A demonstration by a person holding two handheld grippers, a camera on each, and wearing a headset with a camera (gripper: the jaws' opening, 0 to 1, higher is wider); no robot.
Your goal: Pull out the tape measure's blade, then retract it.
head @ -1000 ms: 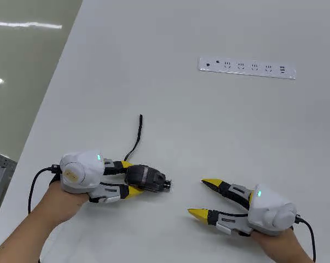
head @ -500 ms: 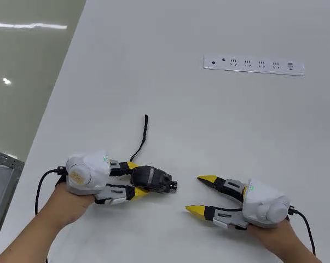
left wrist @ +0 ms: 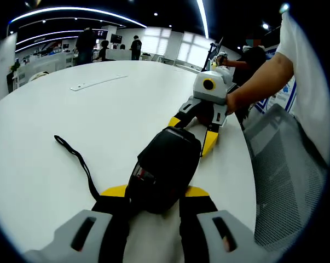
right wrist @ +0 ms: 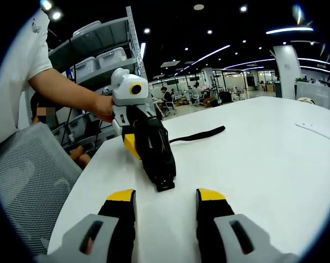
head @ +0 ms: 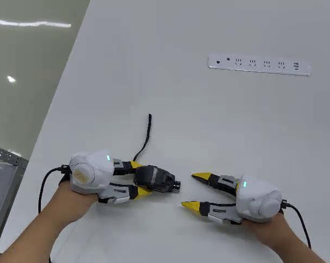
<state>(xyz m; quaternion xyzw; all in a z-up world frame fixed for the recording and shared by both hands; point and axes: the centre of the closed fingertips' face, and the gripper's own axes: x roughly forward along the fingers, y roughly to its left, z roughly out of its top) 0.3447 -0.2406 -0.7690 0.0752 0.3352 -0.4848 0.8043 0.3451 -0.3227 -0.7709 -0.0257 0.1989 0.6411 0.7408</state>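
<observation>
Blade not out yet. left gripper (head: 139, 178) fingers clamped on tape measure (head: 156, 179), near-left on bench (head: 208, 120). right gripper (head: 195, 190) fingers open, just right of blade hook (head: 177, 186), no contact. Pull and retract both pending.

The left gripper (head: 140, 178) and right gripper (head: 194, 190) have rounded white housings (head: 91, 174), green lights (head: 108, 158) and grey jaws tipped yellow. Each has a black cable (head: 42, 186); the sleeve (right wrist: 22, 66) is white.
</observation>
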